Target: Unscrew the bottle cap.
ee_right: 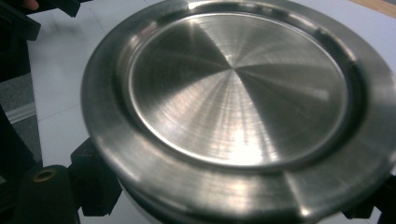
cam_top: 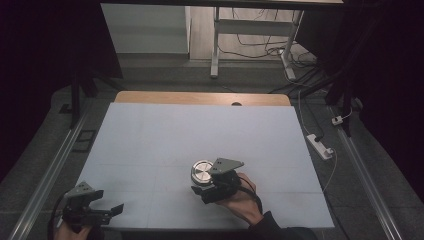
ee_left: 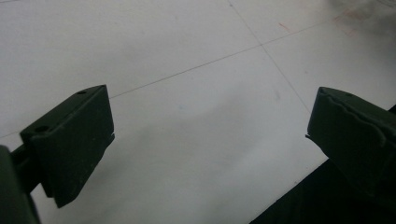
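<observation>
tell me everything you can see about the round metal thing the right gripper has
The metal container is round, brushed and steel-looking, with a flat recessed top disc inside a broad raised rim; a lower edge shows beneath. It sits level at the white table's near middle, clamped at its near side in the right gripper.

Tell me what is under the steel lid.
The steel lid sits in the right tool, above the white table. A pale rim edge peeks out below it; whatever it covers is hidden.
</observation>
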The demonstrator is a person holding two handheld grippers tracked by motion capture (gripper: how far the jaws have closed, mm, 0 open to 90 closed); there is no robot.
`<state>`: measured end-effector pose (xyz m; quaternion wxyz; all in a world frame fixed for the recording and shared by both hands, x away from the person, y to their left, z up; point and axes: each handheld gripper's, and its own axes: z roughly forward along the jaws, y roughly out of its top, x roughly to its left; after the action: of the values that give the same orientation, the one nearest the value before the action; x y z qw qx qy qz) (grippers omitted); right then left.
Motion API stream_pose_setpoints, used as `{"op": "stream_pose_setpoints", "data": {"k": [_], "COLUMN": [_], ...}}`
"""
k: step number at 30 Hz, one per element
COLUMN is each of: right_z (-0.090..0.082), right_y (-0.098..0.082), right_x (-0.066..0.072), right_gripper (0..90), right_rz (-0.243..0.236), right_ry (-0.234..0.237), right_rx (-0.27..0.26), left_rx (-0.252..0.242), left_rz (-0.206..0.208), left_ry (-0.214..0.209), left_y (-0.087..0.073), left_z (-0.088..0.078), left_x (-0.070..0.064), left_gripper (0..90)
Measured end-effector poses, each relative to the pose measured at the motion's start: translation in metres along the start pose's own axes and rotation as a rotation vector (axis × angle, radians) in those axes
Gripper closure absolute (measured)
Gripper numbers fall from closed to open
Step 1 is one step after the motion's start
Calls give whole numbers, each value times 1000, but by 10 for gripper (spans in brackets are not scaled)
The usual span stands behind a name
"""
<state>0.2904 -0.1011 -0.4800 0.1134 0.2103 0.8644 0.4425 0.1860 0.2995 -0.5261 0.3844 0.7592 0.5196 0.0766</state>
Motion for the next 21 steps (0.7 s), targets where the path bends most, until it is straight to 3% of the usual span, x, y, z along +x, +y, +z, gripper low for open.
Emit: {"op": "stream_pose_setpoints", "data": {"k": [7, 16, 21], "right_z": [-2, -5, -6], "right_y": [0, 1, 2], "right_x": [-2, -2, -2], "right_gripper": [142, 142, 142], "right_rz": [3, 5, 5], "right_ry": [4, 14, 15], "right_rx": [-2, -10, -14], "left_rx": [-17, -46, -64], "left_rz": [19, 111, 151], "left_ry": [-40, -33, -68], "left_y": [3, 18, 27], "left_z": [1, 2, 5], "left_x": [-4, -17, -21], "left_gripper": [0, 0, 0]}}
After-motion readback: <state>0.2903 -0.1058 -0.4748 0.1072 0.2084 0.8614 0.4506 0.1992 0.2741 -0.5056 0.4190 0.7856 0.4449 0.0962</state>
